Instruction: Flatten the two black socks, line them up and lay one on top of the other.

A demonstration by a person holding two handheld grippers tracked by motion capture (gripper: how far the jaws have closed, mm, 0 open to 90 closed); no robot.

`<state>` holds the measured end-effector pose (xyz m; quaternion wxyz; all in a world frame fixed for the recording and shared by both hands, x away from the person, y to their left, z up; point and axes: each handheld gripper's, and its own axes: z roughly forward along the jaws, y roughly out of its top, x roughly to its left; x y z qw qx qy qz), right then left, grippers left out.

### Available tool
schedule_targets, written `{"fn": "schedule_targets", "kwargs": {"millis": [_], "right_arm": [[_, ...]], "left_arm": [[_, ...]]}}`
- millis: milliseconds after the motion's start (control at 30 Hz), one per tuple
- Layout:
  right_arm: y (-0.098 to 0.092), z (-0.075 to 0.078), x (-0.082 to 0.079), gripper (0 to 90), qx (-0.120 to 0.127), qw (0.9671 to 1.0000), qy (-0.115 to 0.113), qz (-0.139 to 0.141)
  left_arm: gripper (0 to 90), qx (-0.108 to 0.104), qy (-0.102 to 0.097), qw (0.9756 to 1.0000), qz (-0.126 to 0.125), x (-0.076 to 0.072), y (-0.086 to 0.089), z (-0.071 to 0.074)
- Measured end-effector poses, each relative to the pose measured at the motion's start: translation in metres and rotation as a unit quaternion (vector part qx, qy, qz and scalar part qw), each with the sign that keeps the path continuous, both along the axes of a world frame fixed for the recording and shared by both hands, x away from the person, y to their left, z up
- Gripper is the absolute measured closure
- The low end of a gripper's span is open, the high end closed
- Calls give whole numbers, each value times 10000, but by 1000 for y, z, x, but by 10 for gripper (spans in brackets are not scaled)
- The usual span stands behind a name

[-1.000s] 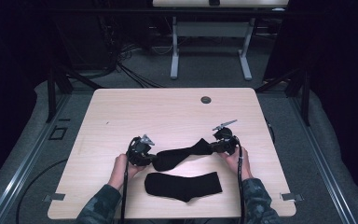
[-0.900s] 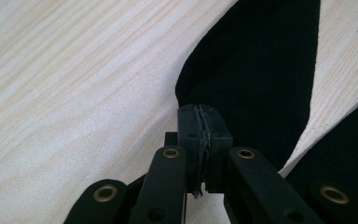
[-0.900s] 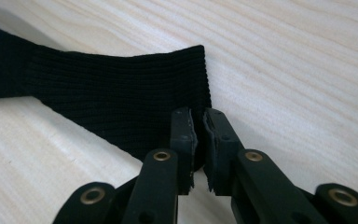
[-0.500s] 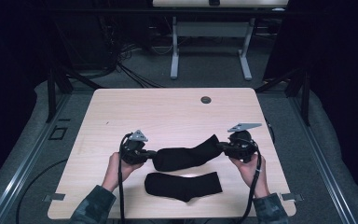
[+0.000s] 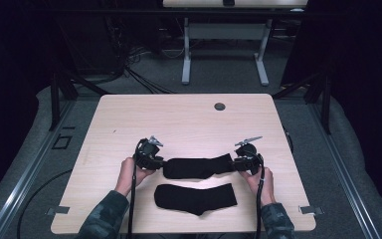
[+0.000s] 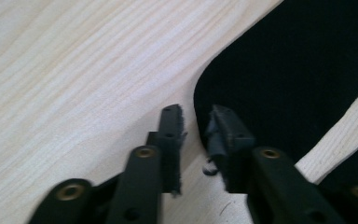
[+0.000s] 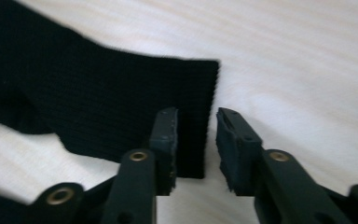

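Two black socks lie on the table (image 5: 129,119). At the left, the left gripper (image 5: 149,155) stands a little open at the toe of the far sock (image 5: 196,167), gripping nothing. The near sock (image 5: 195,197) lies just in front. At the right, the right gripper (image 5: 244,160) is also slightly open, its jaws astride the cuff edge. Judging by this, both should close squarely on the fabric ends, not on the table.

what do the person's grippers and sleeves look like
Both the left claw and right claw have black jaws with brass-coloured rivets and frayed dark pads. Each carries a grey three-cornered plate and trails a black cable. The sleeves are camouflage-patterned.
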<state>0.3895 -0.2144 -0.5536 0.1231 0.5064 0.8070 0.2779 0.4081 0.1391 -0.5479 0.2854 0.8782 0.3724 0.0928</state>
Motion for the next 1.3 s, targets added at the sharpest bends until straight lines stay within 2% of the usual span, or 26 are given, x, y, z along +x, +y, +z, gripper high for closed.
{"fn": "schedule_targets", "kwargs": {"millis": [33, 67, 133, 200, 267, 333, 400, 467, 500, 667, 733, 767, 833, 933, 1067, 1300], "right_arm": [[-1, 2, -2, 650, 5, 9999, -138, -82], [-3, 7, -4, 648, -14, 9993, -340, -131], [-6, 15, -8, 652, -3, 9984, -552, -102], [-3, 18, -10, 661, 36, 9985, -543, 76], [7, 15, -10, 682, -133, 9984, -367, 399], [16, 7, -6, 693, -363, 9974, -190, 587], [22, 1, -2, 694, -565, 9965, -109, 614], [24, -3, 1, 698, -759, 9949, -194, 628], [24, -5, 2, 697, -713, 9955, -265, 563], [24, -5, 2, 685, -948, 9933, -317, 580], [24, -5, 1, 680, -853, 9940, -281, 625], [24, -6, -1, 680, -718, 9953, -292, 588], [23, -4, -3, 677, -639, 9951, -161, 733], [24, -5, -13, 674, -644, 9940, -192, 865], [23, -6, -23, 668, -495, 9944, -203, 916], [21, -8, -31, 667, -232, 9946, -161, 999]], "left_arm": [[577, 23, -108, 9999, 97, -2, 0, 2], [531, -33, -110, 9999, 108, -3, 1, 4], [443, -80, -145, 9998, 127, -6, 0, 6], [404, -82, -100, 9998, 117, -8, -4, 4], [427, -10, 1, 10000, 43, -8, -9, -2], [443, 152, 36, 9999, -10, -8, -14, -7], [443, 251, -14, 9997, 3, -10, -17, -10], [428, 435, -63, 9990, -1, -11, -18, -13], [421, 481, -96, 9988, 10, -12, -18, -14], [406, 541, -238, 9982, 118, -11, -13, -14], [404, 574, -262, 9980, 104, -11, -11, -14], [403, 607, -287, 9977, 108, -11, -10, -14], [403, 612, -272, 9977, 98, -11, -7, -14], [393, 532, -214, 9983, 94, -11, -2, -15], [390, 495, -148, 9986, 86, -12, 2, -15], [387, 450, -87, 9989, 78, -17, 8, -15]]}}
